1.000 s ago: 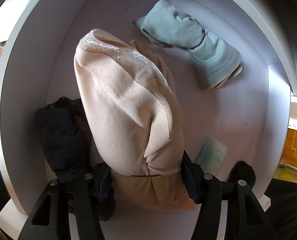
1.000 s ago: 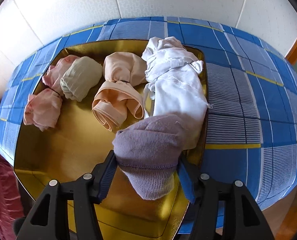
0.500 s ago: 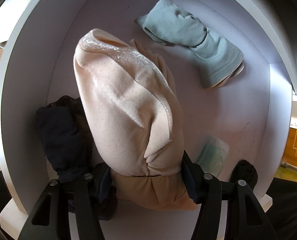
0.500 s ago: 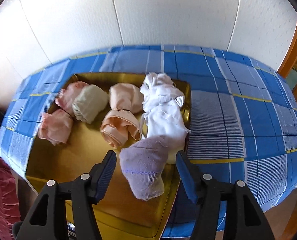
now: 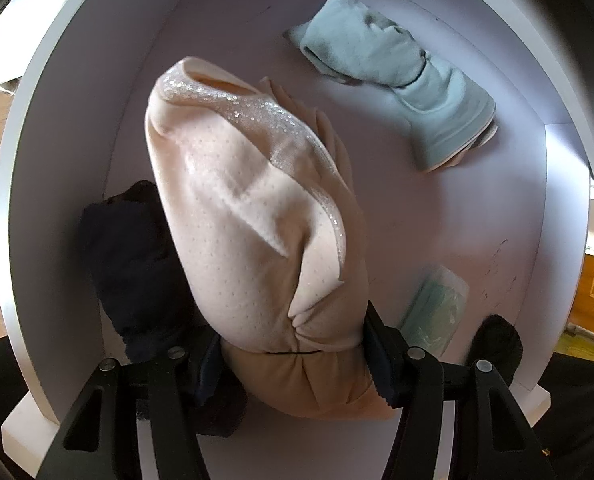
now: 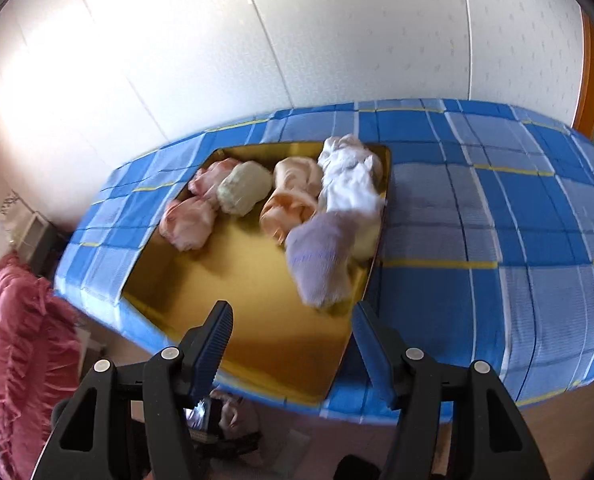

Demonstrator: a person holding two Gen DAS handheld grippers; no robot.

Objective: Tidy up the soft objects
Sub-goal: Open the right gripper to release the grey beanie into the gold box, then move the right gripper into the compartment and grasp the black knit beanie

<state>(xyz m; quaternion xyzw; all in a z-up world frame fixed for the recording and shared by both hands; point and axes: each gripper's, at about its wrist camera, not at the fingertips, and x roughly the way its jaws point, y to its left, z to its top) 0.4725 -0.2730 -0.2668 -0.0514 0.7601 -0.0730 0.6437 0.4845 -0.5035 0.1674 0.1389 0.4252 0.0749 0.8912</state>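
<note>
My left gripper (image 5: 293,344) is shut on a rolled peach garment (image 5: 253,220) with a sparkly trim, held over a white drawer (image 5: 537,216). Inside the drawer lie a pale green rolled cloth (image 5: 397,76) at the back and a dark bundle (image 5: 133,264) at the left. In the right wrist view my right gripper (image 6: 293,336) is open with nothing between its fingers, hovering in front of a gold tray (image 6: 241,280). In the tray sit a lilac sock roll (image 6: 321,256), a white garment (image 6: 351,184), a peach roll (image 6: 293,196), a green-white roll (image 6: 245,192) and pink rolls (image 6: 189,224).
The tray rests on a blue plaid bedcover (image 6: 497,216) against a white wall. A pink frilly cushion (image 6: 17,356) is at the lower left. In the drawer a small green packet (image 5: 437,308) and a black item (image 5: 497,344) lie at the right.
My right gripper let go of the lilac sock roll, which now lies in the tray, and drew back and up from it. The left gripper stayed put with its garment.
</note>
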